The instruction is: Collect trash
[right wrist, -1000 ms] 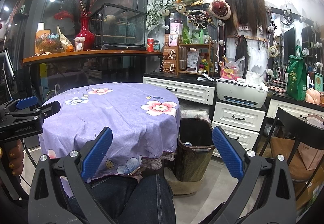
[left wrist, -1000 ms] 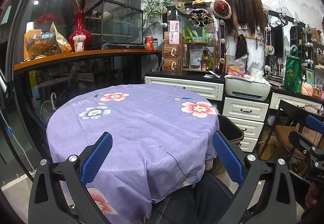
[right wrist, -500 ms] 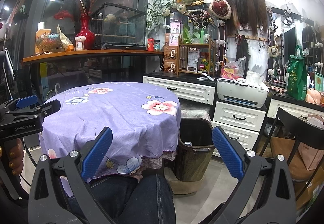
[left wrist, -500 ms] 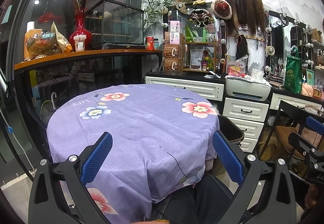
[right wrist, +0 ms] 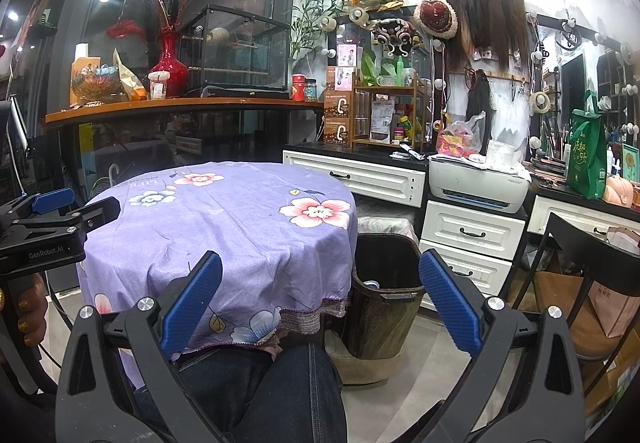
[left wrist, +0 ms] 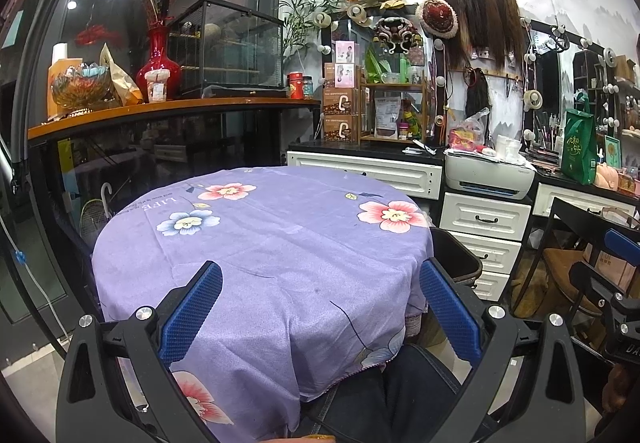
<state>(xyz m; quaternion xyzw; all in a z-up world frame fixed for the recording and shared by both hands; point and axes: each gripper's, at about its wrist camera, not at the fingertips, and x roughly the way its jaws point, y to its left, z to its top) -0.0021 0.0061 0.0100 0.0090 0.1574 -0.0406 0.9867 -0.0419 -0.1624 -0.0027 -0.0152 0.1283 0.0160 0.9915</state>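
Note:
A round table under a purple flowered cloth (left wrist: 272, 243) stands in front of me; it also shows in the right wrist view (right wrist: 240, 219). A dark trash bin (right wrist: 384, 283) stands on the floor right of the table, with a small item inside; its rim shows in the left wrist view (left wrist: 456, 255). My left gripper (left wrist: 320, 307) is open and empty over the table's near edge. My right gripper (right wrist: 320, 299) is open and empty, low between the table and the bin. No loose trash shows on the cloth.
White drawers (right wrist: 472, 235) and a printer (right wrist: 480, 183) stand behind the bin. A black chair (right wrist: 580, 267) is at the right. A wooden shelf with a red vase (left wrist: 158, 67) runs behind the table. The person's jeans-clad legs (right wrist: 272, 383) are below.

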